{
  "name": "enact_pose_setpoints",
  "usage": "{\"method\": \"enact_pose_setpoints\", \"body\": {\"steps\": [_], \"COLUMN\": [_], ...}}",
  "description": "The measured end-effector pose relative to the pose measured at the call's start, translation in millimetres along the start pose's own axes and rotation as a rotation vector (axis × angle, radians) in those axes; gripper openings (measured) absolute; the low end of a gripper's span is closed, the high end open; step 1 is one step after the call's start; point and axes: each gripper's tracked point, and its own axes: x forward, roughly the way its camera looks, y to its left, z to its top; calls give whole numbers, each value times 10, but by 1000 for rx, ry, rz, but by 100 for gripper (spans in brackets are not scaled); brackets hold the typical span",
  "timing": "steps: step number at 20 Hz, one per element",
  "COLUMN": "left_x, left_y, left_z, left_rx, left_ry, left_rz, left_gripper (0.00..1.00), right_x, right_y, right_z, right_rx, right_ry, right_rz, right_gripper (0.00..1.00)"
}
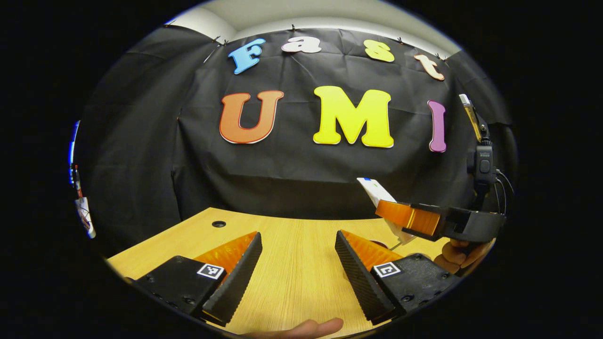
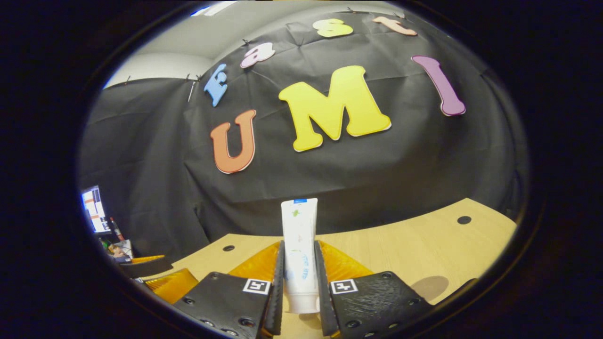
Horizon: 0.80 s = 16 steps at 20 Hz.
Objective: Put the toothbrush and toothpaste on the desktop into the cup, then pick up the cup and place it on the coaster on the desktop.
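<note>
Left gripper view: the left gripper [image 1: 298, 263] sits low over the light wood-grain worktop [image 1: 297, 278] with its two fingers spread well apart and nothing between them, just bare wood. A fingertip of the person's hand [image 1: 306, 328] pokes in at the bottom edge, below the fingers. Off to the right of the left gripper, higher up, is the right gripper [image 1: 410, 219], held by another hand [image 1: 459, 254]. It carries the white toothpaste tube with a blue end [image 1: 375, 190], which sticks up tilted out of it, lifted off the worktop. A small round dark hole [image 1: 218, 224] sits in the worktop, behind and left of the left gripper.

Right gripper view: the right gripper [image 2: 299, 287] is clamped on the white toothpaste tube [image 2: 299, 249], both fingers pressing its sides. The tube stands upright between them, cap end down, flat blue-tipped end up, held above the worktop [image 2: 424, 254]. Two more round holes show in the wood, one just left of the tube [image 2: 228, 248] and one far to its right [image 2: 464, 220]. The left gripper [image 2: 155, 278] peeks in at the lower left of the tube; can't tell its state from here.
</note>
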Motion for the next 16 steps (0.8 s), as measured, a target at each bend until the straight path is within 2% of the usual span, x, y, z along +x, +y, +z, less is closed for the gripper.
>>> {"method": "enact_pose_setpoints", "body": {"steps": [1,2,7,9,10,13,16], "left_x": [8,34,43,53,56,61,72], "left_y": [-8,-29,-34,-24,-28,-31,-38], "left_z": [-33,-47,-112,-147,-149,-188,-235], "left_rx": [-7,-12,-1,-3,-5,-5,-10], "left_ry": [9,12,25,32,34,46,55], "left_rz": [-6,-13,-14,-13,-13,-12,-13], "left_gripper": [94,99,99,99,99,99,99], "right_x": [18,28,161,179,187,178,112], "right_y": [-20,-12,-43,-67,-61,-38,-31], "right_z": [-28,-48,-62,-51,-62,-41,58], "right_rx": [-6,-14,-9,-14,-14,-4,-15], "right_ry": [2,13,15,11,12,10,-18], "right_rz": [-5,-8,-22,-32,-31,-17,-20], "right_gripper": [32,34,32,34,30,34,23]}}
